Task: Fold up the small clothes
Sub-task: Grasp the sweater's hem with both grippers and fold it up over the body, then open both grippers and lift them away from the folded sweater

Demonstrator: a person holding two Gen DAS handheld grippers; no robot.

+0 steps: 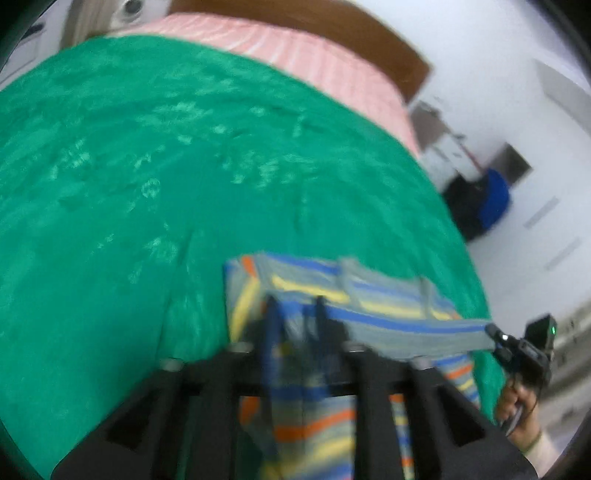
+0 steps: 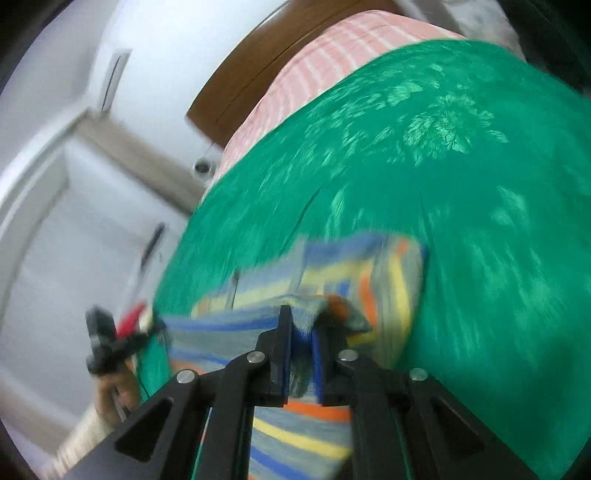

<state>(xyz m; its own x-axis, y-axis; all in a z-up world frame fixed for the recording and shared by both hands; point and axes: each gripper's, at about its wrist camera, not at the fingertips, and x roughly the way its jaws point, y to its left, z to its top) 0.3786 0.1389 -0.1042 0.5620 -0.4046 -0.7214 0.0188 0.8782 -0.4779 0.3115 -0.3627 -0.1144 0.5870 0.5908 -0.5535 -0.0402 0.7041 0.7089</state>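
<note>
A small striped garment (image 1: 369, 295), grey with blue, yellow and orange bands, lies at the near edge of a green bedspread (image 1: 166, 166). My left gripper (image 1: 295, 306) is shut on one part of its near edge and lifts it. My right gripper (image 2: 301, 321) is shut on another part of the same edge of the garment (image 2: 369, 280). The edge is stretched between the two grippers. Each gripper shows in the other's view: the right one (image 1: 517, 345) and the left one (image 2: 110, 339). Both views are blurred.
The green bedspread (image 2: 424, 166) covers a bed with a pink striped sheet (image 1: 314, 55) and a brown headboard (image 1: 369, 29) at the far end. A blue and black object (image 1: 484, 199) stands on the white floor beside the bed.
</note>
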